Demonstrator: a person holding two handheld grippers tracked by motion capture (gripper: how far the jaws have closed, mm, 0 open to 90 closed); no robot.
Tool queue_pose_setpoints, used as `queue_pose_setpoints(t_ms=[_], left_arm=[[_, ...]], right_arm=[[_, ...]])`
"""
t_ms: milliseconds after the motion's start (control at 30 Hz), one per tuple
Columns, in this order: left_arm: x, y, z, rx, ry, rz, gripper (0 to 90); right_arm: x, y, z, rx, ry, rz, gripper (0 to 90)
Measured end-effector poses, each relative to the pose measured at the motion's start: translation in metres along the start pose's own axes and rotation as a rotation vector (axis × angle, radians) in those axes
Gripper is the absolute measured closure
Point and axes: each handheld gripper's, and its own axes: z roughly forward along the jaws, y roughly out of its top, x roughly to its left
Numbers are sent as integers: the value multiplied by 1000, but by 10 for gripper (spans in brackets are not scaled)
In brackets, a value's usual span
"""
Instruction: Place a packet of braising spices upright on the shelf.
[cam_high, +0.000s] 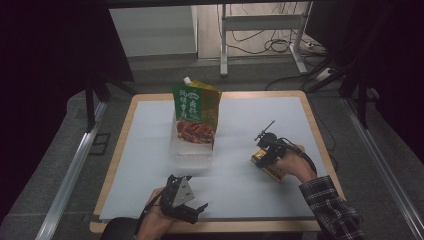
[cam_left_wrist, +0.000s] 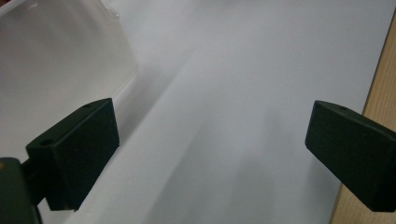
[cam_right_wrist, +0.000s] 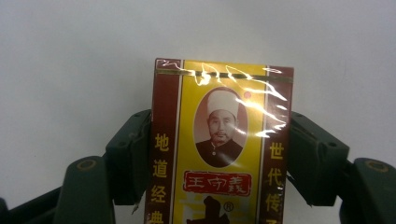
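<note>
A white mat is spread over a wooden table. On its right side, a small yellow and maroon box is clamped across its narrow width by the right gripper, whose jaws are pressed against the box's two long sides, partly closed to that width. The grip is judged to be taken this way because the short dimension fits between the jaws. The box is held low over the mat; its long axis runs along the jaws, away from the hand, printed face up. The left gripper is rested near the front edge with its jaws spread wide and nothing between them. Farther back, a green spouted pouch is stood upright in a clear container, likely where the box belongs.
</note>
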Motion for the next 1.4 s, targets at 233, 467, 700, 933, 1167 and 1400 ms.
queue_pose_setpoints(t_ms=[233, 467, 700, 933, 1167, 1400], left_arm=[[0, 0, 0, -3, 2, -2, 26], [0, 0, 0, -2, 5, -3, 25], [0, 0, 0, -3, 5, -2, 25], [0, 0, -1, 0, 6, 2, 25], [0, 0, 0, 2, 6, 3, 25], [0, 0, 0, -2, 7, -2, 25]], right_arm=[[2, -4, -15, -92, 3, 4, 317], [2, -7, -27, -197, 12, 20, 319], [3, -6, -42, -293, 13, 19, 321], [6, -6, -56, -424, 20, 20, 322], [8, -7, -68, -539, 24, -3, 322], [11, -5, -78, -632, 73, -11, 322]])
